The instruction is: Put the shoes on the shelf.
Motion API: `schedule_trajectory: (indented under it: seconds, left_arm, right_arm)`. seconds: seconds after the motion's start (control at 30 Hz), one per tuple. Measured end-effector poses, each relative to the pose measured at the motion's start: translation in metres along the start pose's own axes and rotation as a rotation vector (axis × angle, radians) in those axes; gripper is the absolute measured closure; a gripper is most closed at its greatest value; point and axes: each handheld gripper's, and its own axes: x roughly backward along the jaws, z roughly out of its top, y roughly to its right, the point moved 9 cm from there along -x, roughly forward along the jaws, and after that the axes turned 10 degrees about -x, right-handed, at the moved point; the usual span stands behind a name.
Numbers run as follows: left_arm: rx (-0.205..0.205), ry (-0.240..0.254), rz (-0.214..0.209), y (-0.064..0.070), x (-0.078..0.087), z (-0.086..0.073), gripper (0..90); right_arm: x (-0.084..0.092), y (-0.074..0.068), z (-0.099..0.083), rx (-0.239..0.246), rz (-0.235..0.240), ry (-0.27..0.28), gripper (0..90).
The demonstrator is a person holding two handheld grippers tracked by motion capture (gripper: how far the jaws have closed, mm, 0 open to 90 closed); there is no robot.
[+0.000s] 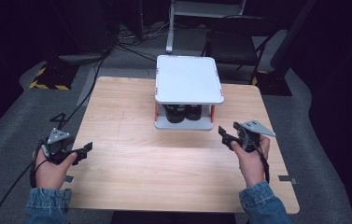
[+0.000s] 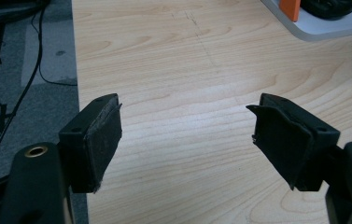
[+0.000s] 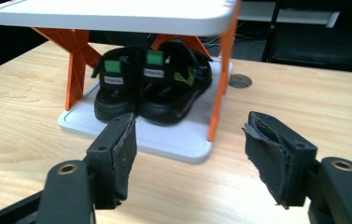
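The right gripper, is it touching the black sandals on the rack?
Apart. The right gripper view shows the right gripper open, with bare table between it and the sandals.

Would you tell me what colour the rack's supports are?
Orange; the supports show best in the right gripper view.

A dark "4" is marked on the grey floor (image 2: 5, 116); the sandals' (image 3: 150, 84) white labels are too small to read.
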Motion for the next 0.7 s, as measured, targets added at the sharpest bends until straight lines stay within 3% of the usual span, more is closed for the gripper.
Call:
schedule_trajectory:
  seconds: [0.1, 0.2, 0.23, 0.33, 0.4, 0.5, 0.63, 0.7]
  left_arm:
    - [-0.005, -0.008, -0.003, 0.000, 0.000, -0.001, 23.8]
    - [-0.012, -0.016, -0.008, 0.002, -0.001, -0.002, 23.8]
    - [-0.012, -0.019, -0.012, 0.002, -0.001, -0.002, 23.8]
    - [-0.017, -0.026, -0.023, 0.004, -0.002, -0.003, 23.6]
    - [-0.016, -0.034, -0.030, 0.005, -0.002, -0.004, 23.5]
    - [-0.020, -0.035, -0.034, 0.005, -0.004, -0.004, 23.5]
    - [-0.024, -0.052, -0.045, 0.007, -0.007, -0.006, 23.3]
    - [-0.027, -0.057, -0.050, 0.007, -0.009, -0.007, 23.1]
  right_arm:
    - [0.011, 0.018, -0.004, -0.009, 0.017, -0.019, 35.5]
    - [0.020, 0.030, -0.013, 0.018, 0.056, -0.049, 35.1]
    - [0.023, 0.038, -0.019, -0.003, 0.066, -0.056, 35.1]
    - [0.022, 0.056, -0.037, 0.002, 0.049, -0.162, 28.7]
    - [0.023, 0.071, -0.049, -0.006, -0.005, -0.204, 27.6]
    - [0.021, 0.086, -0.058, 0.003, -0.044, -0.218, 24.8]
    - [0.019, 0.100, -0.068, -0.015, -0.055, -0.234, 21.5]
    - [0.017, 0.105, -0.075, -0.002, -0.053, -0.250, 18.8]
